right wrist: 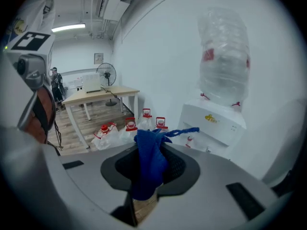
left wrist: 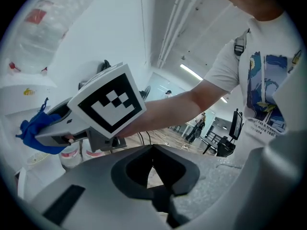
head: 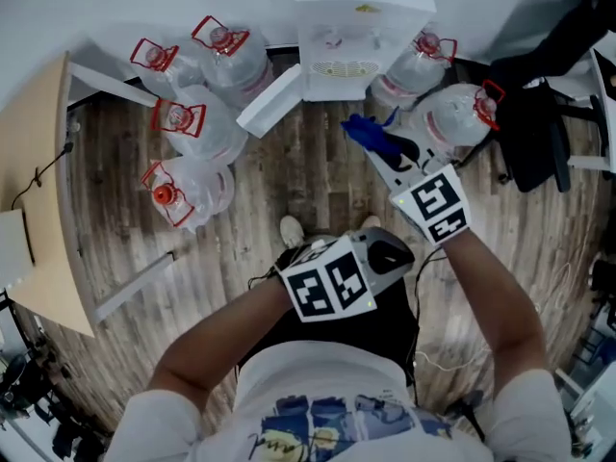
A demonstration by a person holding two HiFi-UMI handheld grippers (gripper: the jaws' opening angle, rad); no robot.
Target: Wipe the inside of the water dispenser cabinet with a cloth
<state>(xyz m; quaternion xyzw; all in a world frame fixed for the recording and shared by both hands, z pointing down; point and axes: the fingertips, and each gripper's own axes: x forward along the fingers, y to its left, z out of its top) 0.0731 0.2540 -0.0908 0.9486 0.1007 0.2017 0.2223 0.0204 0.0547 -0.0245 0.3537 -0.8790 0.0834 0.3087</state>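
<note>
Our right claw (right wrist: 146, 151) grips the cloth (right wrist: 149, 169), and our left claw (left wrist: 152, 170) is clenched empty. Rubbing inside the water dispenser (head: 361, 27) cabinet could tug the cloth loose.

Four clear, red-capped water jugs (head: 188, 123) sit clustered on the wooden floor (head: 308, 176) at its far left, and two more jugs (head: 462, 114) at far right. A light wooden table (head: 34, 162) runs along the left edge, with a black chair (head: 544, 114) in the far-right corner.

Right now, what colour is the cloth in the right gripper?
Blue. The cloth is clamped in the right gripper, and it shows best in the right gripper view.
</note>
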